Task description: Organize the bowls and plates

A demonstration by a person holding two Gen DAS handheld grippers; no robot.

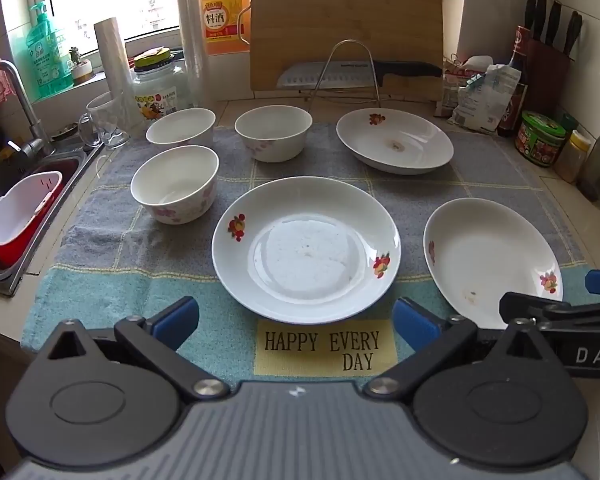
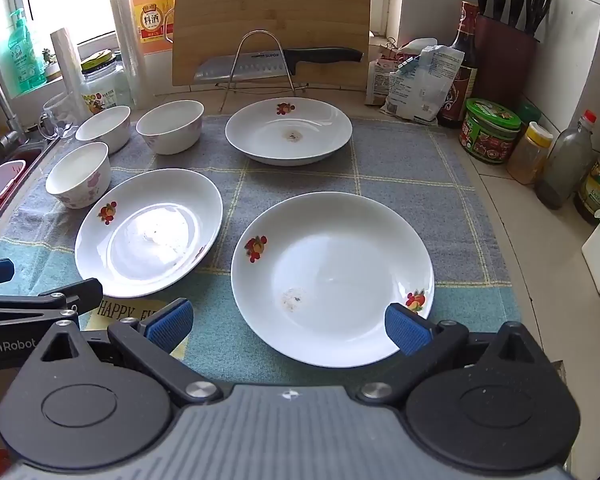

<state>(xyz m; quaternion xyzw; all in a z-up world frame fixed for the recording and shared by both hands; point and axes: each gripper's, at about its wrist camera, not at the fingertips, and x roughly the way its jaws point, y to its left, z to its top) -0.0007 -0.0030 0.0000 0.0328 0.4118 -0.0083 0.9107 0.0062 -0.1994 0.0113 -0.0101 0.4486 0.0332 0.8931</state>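
Note:
Three white plates with fruit prints lie on a grey-green cloth: a middle plate (image 1: 306,248) (image 2: 148,232), a right plate (image 1: 488,260) (image 2: 332,276) and a far plate (image 1: 394,140) (image 2: 288,130). Three white floral bowls (image 1: 176,182) (image 1: 181,126) (image 1: 273,132) stand at the left; they also show in the right wrist view (image 2: 79,174) (image 2: 103,126) (image 2: 170,125). My left gripper (image 1: 296,322) is open and empty before the middle plate. My right gripper (image 2: 288,322) is open and empty, its fingers either side of the right plate's near rim.
A sink (image 1: 16,200) with a red-and-white basin lies at the left. A cutting board (image 1: 344,28), a knife on a wire rack (image 1: 360,74), bottles and jars line the back. Condiment jars (image 2: 488,130) and a knife block (image 2: 504,48) stand at the right.

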